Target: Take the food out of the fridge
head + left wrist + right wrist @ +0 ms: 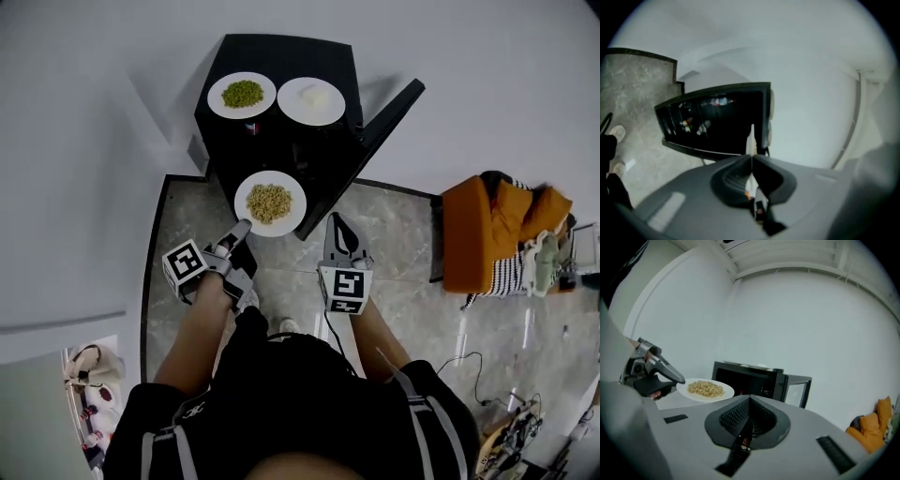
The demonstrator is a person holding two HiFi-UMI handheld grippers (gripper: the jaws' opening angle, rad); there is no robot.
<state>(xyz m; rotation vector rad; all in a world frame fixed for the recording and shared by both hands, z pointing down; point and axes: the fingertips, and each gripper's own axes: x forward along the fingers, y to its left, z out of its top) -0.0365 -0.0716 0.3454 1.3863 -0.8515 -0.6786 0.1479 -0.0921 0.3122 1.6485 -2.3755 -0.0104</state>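
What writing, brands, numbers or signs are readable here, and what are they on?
No readable text anywhere.
Left cube and right cube: black-and-white square patterns, no letters.
Shirt logo: too small to read.
Things in the fridge: labels too blurred.
Plate in the left tool: plain white.

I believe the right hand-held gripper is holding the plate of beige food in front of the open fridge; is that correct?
Not quite: the left hand-held gripper holds the plate of beige food in front of the open fridge; the right hand-held gripper is shut and empty. The head view shows this.
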